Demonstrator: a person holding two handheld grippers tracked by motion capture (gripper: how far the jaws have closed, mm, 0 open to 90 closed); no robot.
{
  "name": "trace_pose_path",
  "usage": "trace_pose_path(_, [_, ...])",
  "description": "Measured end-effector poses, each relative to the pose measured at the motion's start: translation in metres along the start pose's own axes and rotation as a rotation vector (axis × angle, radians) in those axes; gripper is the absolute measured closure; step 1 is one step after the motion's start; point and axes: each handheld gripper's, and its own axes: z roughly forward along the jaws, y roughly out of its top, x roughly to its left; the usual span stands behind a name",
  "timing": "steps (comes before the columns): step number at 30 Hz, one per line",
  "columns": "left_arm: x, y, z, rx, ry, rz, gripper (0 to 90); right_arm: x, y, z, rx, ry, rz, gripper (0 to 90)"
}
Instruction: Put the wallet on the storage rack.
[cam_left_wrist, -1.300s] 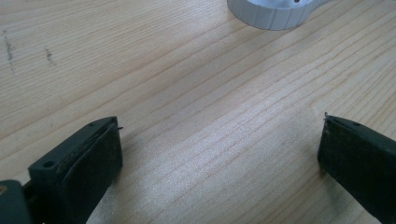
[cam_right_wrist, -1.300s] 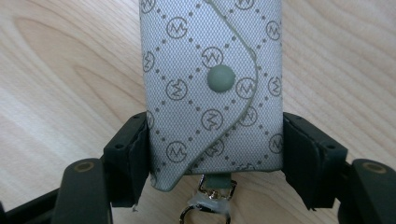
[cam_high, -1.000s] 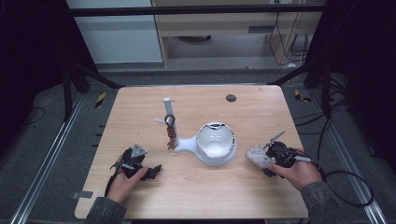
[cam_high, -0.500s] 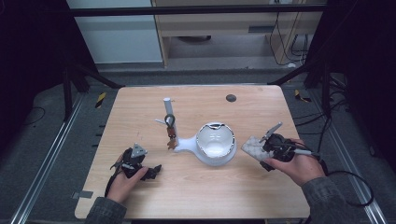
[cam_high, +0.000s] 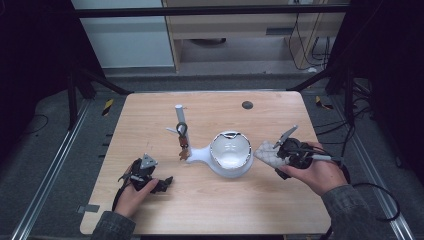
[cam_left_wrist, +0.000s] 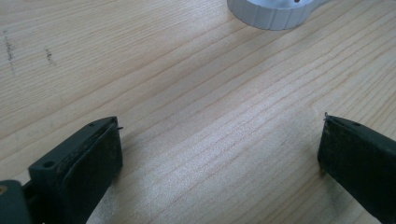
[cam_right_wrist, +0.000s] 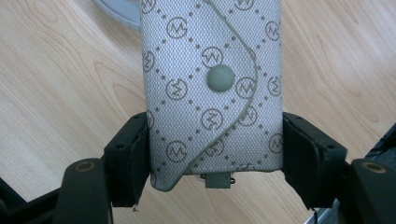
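My right gripper (cam_high: 276, 156) is shut on a grey pouch (cam_high: 266, 153) with a printed logo pattern and a snap button. It holds the pouch above the table, just right of a white bowl-shaped holder (cam_high: 230, 151). In the right gripper view the jaws of that gripper (cam_right_wrist: 215, 154) clamp the lower sides of the pouch (cam_right_wrist: 210, 84), flap side up. My left gripper (cam_high: 162, 183) rests on the table at the front left, open. Between the wide-apart jaws of that gripper (cam_left_wrist: 219, 140) lies bare wood.
The white holder has an arm running left to an upright post (cam_high: 179, 117), where a bunch of keys (cam_high: 183, 142) hangs. Its base (cam_left_wrist: 271, 11) shows in the left gripper view. A small dark disc (cam_high: 247, 105) sits near the table's far edge.
My right hand has lifted the pouch off the table and brought it a little closer to the white holder. The left hand has stayed where it was.
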Motion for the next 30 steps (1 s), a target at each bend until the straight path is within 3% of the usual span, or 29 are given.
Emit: trace_pose_path(30, [0.000,0.000,0.000,-0.001,0.001,0.000,0.0,0.013,0.033,-0.016,-0.014,-0.010,-0.084,30.9])
